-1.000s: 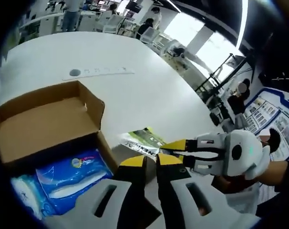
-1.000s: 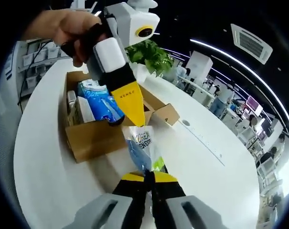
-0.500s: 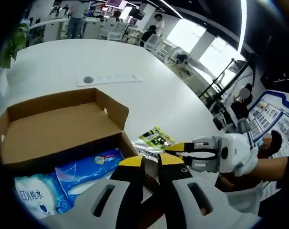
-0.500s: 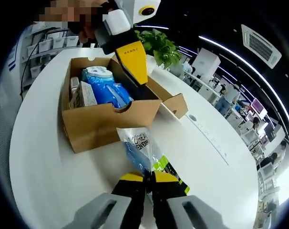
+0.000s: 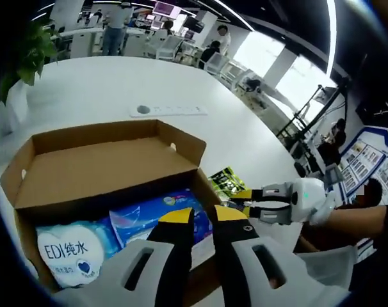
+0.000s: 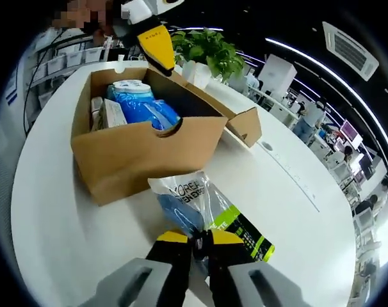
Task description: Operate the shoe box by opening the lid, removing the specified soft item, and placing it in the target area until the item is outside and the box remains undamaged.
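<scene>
Since a second ago the clear plastic pouch with blue contents and a green-and-black label (image 6: 203,214) has come away from the open brown cardboard shoe box (image 6: 139,150) and now lies low over the white bench (image 6: 296,211), just beside the box's front wall. The right tongs (image 6: 195,240) are clamped on its near end; its long axis runs away from them toward the box. The left tongs (image 5: 202,216), nearly closed and empty, hover over the box, which holds blue soft packs (image 5: 152,214).

Matt brown cardboard shoe box (image 6: 143,150), glossy crinkled plastic pouch (image 6: 200,204), smooth white table (image 6: 296,224), shiny blue film packs (image 5: 155,214).
</scene>
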`<move>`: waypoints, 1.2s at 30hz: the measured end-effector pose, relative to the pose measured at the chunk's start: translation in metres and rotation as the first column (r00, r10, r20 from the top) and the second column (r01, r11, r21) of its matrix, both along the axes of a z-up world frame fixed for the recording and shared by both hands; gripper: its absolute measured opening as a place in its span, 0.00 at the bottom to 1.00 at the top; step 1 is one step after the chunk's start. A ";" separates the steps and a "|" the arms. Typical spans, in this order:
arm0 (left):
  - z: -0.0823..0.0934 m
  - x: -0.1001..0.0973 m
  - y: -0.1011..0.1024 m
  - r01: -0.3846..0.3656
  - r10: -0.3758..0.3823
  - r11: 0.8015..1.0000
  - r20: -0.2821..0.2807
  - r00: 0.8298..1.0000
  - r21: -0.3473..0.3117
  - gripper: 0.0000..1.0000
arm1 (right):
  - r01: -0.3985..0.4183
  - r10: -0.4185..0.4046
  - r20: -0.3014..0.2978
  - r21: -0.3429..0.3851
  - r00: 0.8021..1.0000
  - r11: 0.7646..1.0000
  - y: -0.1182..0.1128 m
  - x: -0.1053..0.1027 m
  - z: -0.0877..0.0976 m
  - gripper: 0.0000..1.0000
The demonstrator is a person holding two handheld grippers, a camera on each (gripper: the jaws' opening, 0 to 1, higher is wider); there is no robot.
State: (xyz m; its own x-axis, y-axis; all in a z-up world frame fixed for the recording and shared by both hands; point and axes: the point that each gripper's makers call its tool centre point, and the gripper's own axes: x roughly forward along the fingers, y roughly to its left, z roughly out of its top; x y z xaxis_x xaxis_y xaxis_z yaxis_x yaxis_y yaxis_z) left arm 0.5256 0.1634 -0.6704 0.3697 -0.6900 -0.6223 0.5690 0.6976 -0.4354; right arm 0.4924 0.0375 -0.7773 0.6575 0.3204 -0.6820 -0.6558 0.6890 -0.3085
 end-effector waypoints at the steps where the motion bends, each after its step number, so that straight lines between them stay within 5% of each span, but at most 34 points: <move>1: -0.001 0.000 0.005 -0.003 0.003 1.000 0.000 1.000 0.007 0.10 | 0.004 -0.004 -0.003 0.003 1.000 1.000 0.001 0.000 -0.001 0.05; 16: -0.002 0.004 0.058 -0.063 0.062 0.997 0.036 0.997 0.039 0.12 | 0.050 -0.048 -0.063 0.027 0.997 0.998 0.001 0.000 -0.013 0.15; 36: -0.004 0.012 0.102 -0.040 0.030 0.994 0.102 0.994 0.104 0.17 | 0.009 -0.004 -0.108 0.046 0.994 0.999 0.002 -0.015 -0.007 0.21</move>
State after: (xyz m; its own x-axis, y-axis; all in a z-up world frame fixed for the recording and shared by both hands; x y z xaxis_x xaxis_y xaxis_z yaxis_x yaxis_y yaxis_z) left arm 0.5373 0.2657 -0.6739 0.4568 -0.6078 -0.6495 0.5804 0.7570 -0.3002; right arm 0.4771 0.0394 -0.7844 0.5833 0.3490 -0.7334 -0.6790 0.7051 -0.2045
